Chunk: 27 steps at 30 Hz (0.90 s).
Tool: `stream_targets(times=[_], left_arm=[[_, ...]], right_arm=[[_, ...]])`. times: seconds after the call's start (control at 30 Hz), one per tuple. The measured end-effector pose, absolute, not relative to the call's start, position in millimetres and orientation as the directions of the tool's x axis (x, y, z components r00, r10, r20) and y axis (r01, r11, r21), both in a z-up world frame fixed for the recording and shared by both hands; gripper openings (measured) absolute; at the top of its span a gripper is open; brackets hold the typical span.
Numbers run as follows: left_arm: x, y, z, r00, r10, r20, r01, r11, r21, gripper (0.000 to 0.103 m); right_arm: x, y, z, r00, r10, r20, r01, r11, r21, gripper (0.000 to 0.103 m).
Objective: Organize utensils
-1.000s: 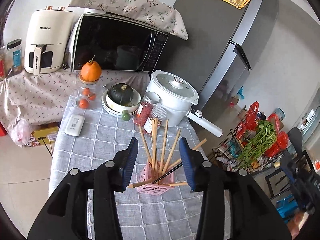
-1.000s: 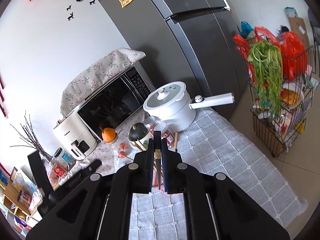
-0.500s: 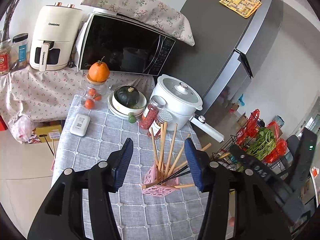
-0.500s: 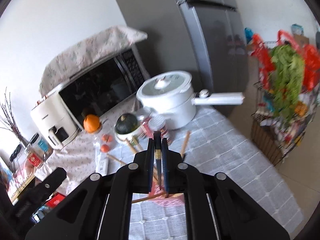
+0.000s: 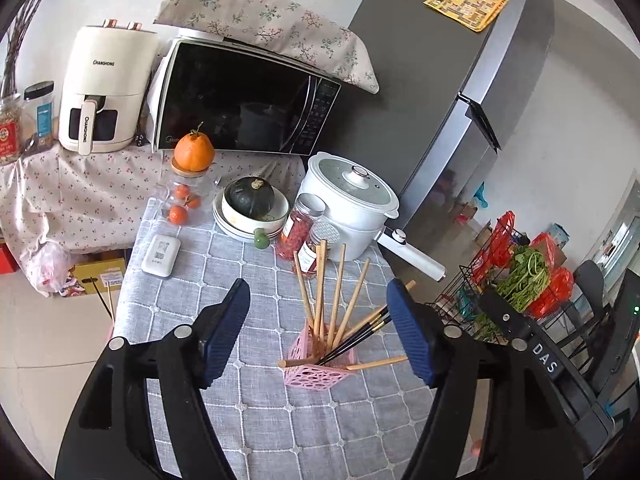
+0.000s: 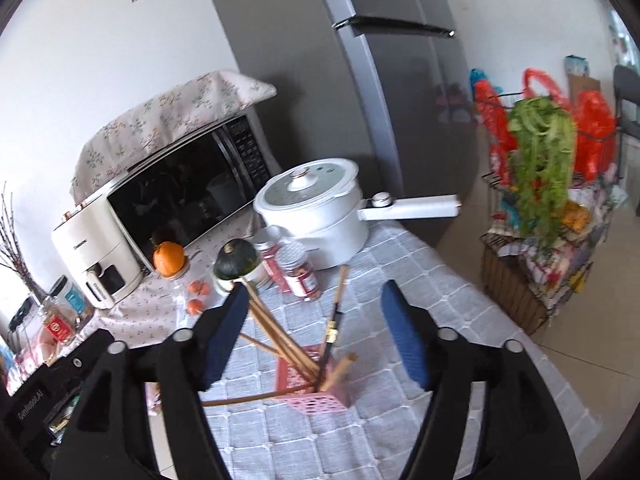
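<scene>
Left gripper (image 5: 318,332): its two blue fingers (image 5: 224,336) are spread wide apart and hold nothing. It hangs above the table, and the pink basket shows in the gap between the fingers.

Right gripper (image 6: 312,332): its jaws are wide apart too, with nothing in them. It hangs over the pink basket from the other side.

Pink basket (image 5: 320,368): it stands upright on the gray checked tablecloth (image 5: 256,420), about the middle of the table and nearer the right edge.

Wooden chopsticks (image 5: 338,288): many stand in the basket and fan out at the top. Two lie low and poke out sideways across the rim.

Dark chopsticks (image 5: 360,336): they sit in the same basket, leaning toward the right edge. In the right wrist view one dark stick with a gold band (image 6: 332,328) stands almost straight up in the basket.

White pot (image 5: 348,200): it sits at the far right corner, lid on, with its long handle past the right edge.

Red jars (image 5: 302,222): two stand just beside the pot, behind the basket.

Bowl with a green squash (image 5: 250,200): at the far edge, left of the jars.

Small white box (image 5: 161,256): it lies flat near the left edge.
</scene>
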State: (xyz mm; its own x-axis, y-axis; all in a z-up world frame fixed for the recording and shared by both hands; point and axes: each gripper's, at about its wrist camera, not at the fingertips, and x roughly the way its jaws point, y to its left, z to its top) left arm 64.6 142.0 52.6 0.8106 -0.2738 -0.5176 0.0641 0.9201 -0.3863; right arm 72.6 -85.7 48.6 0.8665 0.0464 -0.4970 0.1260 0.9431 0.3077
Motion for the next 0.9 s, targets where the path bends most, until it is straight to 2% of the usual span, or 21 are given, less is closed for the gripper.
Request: stream_targets(times=[0.07,0.13,0.17,0.5,0.9], left_arm=[[60.0,137.1,51.9,0.812,-0.266,-0.519,0.065,0.926,-0.372,0.079],[55.9,133.7,50.3,0.816,-0.258,-0.518,0.060,0.928,-0.367,0.093],[54.3,132.6,50.0,0.816,-0.257,-0.517,0.059,0.928,-0.368,0.095],[40.2,100.2,34.6,0.783,-0.257,-0.567,0.107,0.953,-0.285,0.096],[32.7,74.4,-16.1,0.714,-0.208,-0.668,0.109,0.976,-0.187,0.096]], right_arm=[[63.4,-92.5,46.0,0.866,0.021,-0.500,0.151,0.941,0.303,0.085],[55.6,-100.3,42.3,0.862,0.007,-0.506,0.176,0.933,0.313,0.091],[50.7,-105.4,39.7,0.859,0.000,-0.512,0.189,0.929,0.319,0.094],[14.7,-136.9,0.8,0.798,-0.114,-0.592,0.314,0.916,0.248,0.096],[-8.4,-184.7,-62.7,0.701,-0.137,-0.700,0.427,0.867,0.257,0.096]])
